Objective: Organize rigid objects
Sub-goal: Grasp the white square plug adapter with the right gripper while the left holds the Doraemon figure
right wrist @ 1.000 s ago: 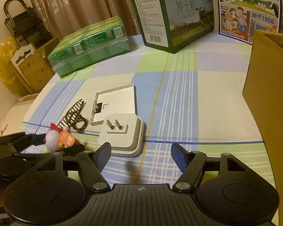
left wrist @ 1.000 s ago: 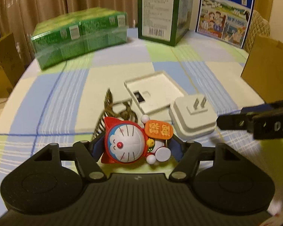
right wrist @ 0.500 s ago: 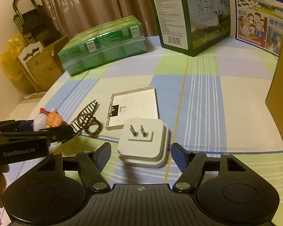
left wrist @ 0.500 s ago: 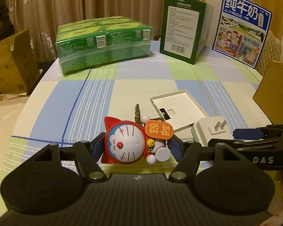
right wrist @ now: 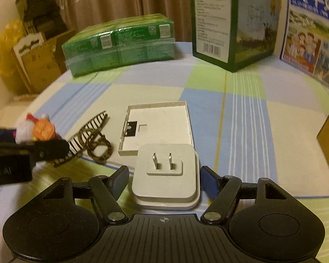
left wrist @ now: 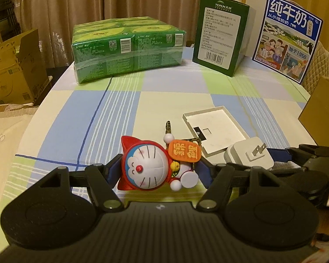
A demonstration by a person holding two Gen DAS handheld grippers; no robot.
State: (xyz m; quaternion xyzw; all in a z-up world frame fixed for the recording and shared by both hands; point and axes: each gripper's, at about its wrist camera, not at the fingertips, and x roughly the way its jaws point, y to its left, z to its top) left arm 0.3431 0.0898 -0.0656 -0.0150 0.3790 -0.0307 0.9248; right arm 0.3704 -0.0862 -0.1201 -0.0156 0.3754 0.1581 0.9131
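Charger plug [right wrist: 165, 176] lies prongs-up on the table [right wrist: 247, 118], touching the near edge of the white tray [right wrist: 158, 129]. My right gripper [right wrist: 164, 180] straddles it, jaws spread, not yet pressing. I would centre, then close squarely. Left gripper [left wrist: 159, 172] pinches the cat figurine [left wrist: 150, 167].

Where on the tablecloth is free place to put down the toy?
Free: the wide stretch left of the hair clip, in front of the green pack; also between the white tray and the brown box. Crowded: around the charger.
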